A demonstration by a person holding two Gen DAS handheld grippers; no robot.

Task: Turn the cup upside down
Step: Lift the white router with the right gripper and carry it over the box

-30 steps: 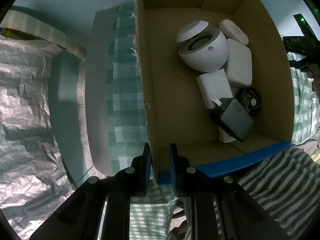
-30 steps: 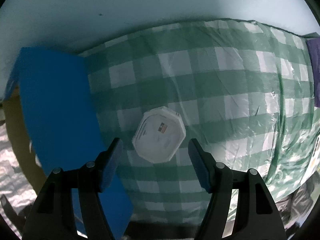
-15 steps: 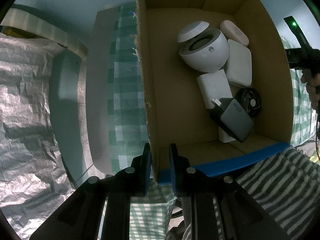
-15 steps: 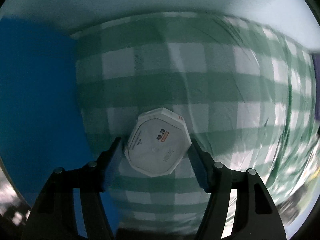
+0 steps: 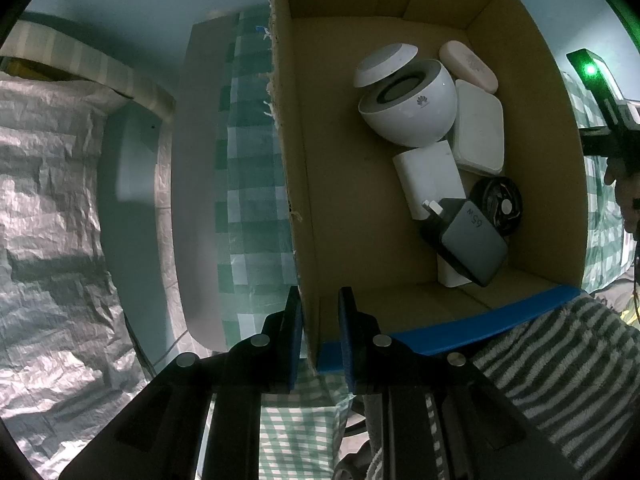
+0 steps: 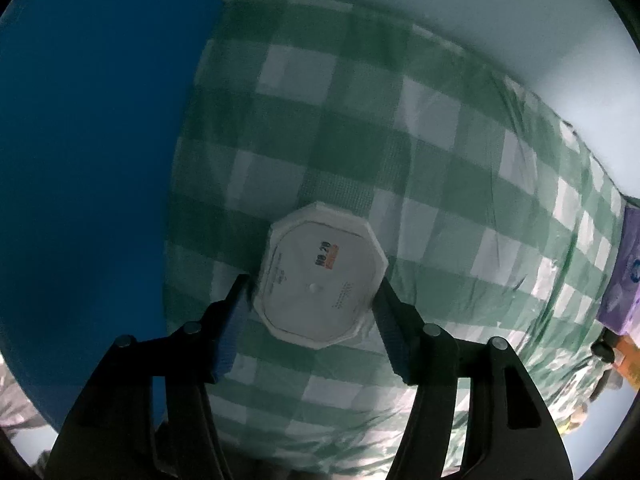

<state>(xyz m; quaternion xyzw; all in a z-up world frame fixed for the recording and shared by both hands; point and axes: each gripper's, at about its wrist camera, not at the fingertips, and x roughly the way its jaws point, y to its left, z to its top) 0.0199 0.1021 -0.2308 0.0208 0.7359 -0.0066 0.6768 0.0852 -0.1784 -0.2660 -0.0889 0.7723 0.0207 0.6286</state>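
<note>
A white octagonal cup (image 6: 320, 276) points its labelled base at the right wrist camera, over the green checked cloth (image 6: 400, 140). My right gripper (image 6: 312, 288) is shut on it, a blue-padded finger pressing each side; the cup's mouth is hidden. In the left wrist view my left gripper (image 5: 318, 312) is shut on the near corner wall of a cardboard box (image 5: 304, 200). The right gripper's body (image 5: 600, 92), with a green light, and a hand (image 5: 626, 192) show beyond the box's right wall.
The box holds a white round speaker (image 5: 412, 112), white flat cases and a dark charger (image 5: 472, 240). Its blue outer wall (image 6: 88, 140) rises left of the cup. A purple pack (image 6: 628, 268) lies at the cloth's right edge. Striped fabric (image 5: 560, 360) and crinkled silver sheet (image 5: 48, 200) flank the box.
My right gripper moved forward around the cup and its fingers closed onto the cup's sides; that view also turned. The left gripper and box stayed put.
</note>
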